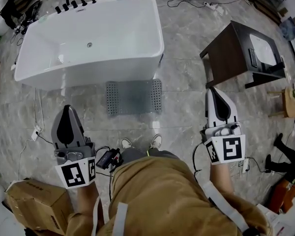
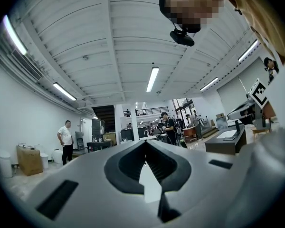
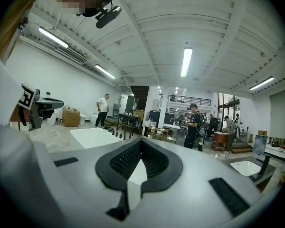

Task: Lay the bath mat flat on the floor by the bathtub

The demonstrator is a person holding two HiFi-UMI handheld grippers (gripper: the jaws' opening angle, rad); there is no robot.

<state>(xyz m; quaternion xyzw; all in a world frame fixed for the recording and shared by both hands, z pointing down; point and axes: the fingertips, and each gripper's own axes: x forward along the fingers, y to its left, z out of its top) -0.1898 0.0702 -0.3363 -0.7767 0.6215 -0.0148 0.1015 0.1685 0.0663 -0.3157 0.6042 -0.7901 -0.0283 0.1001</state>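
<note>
A grey perforated bath mat (image 1: 133, 97) lies flat on the tiled floor against the front of the white bathtub (image 1: 91, 38). My left gripper (image 1: 68, 108) hangs low at the left, apart from the mat, its jaws shut with nothing in them. At the right my right gripper (image 1: 213, 90) is also shut and empty, beside the mat's right end and well clear of it. In both gripper views the jaws (image 2: 145, 144) (image 3: 140, 141) meet at the tip and point out level across the room, where the bathtub (image 3: 92, 137) shows at the left.
A dark side table (image 1: 243, 55) with a white top stands right of the tub. A cardboard box (image 1: 37, 203) sits at the lower left. Cables (image 1: 37, 132) trail on the floor at the left. The person's shoes (image 1: 140, 142) stand just before the mat. Other people stand far off.
</note>
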